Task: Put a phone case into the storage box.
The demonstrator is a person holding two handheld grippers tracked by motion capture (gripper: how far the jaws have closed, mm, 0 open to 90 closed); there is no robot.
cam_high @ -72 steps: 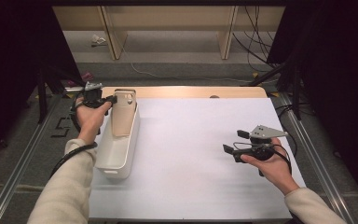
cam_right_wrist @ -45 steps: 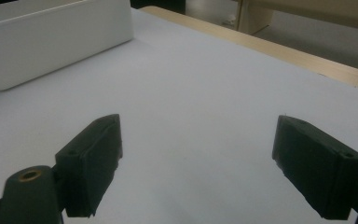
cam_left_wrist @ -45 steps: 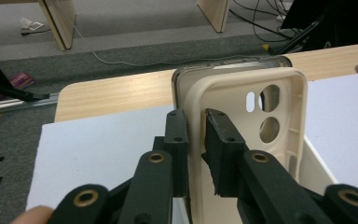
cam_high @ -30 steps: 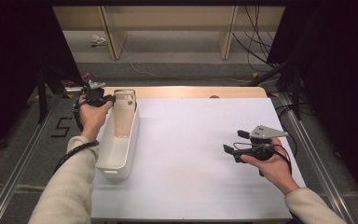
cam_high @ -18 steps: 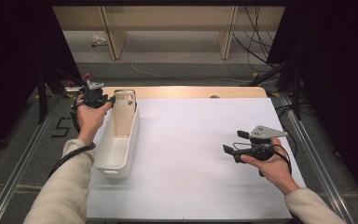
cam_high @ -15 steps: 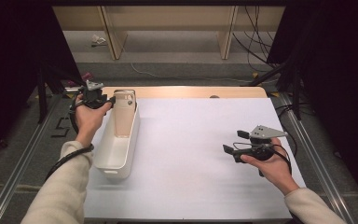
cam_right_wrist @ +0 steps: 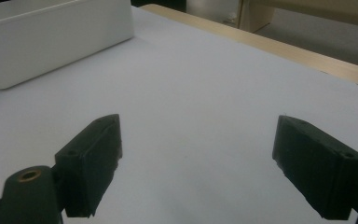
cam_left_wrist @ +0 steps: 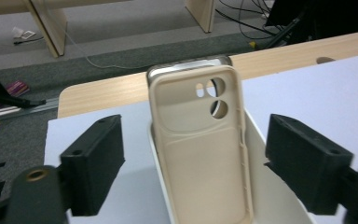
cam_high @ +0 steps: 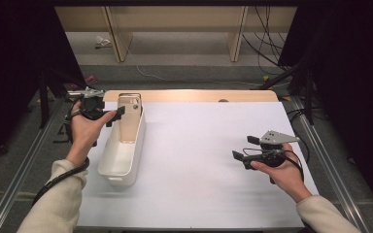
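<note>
White table surface (cam_high: 199, 160), with a wooden edge at its far side: the working area. On its left part lies a long white bin (cam_high: 122, 153), its length running away from the person.

Beige phone case (cam_high: 128, 119): stands on end inside the far end of the bin, leaning against the end wall, camera cut-outs uppermost. In the left gripper view the phone case (cam_left_wrist: 204, 140) rises between the two black jaws but is clear of both.

Left gripper (cam_high: 110, 114): held just left of the bin's far end. Its jaws have just been opening and now stand wide, pressing on nothing; the case appears released and rests on the bin alone.

Right gripper (cam_high: 242, 154): held low over the bare right part of the table, well apart from the bin, jaws spread wide with only the bare surface between them (cam_right_wrist: 196, 154).

Step in hand, as judged: letting go of the case. To do it well, draw the open jaws straight back along their own line, so neither pad catches an edge and tips the leaning case.
</note>
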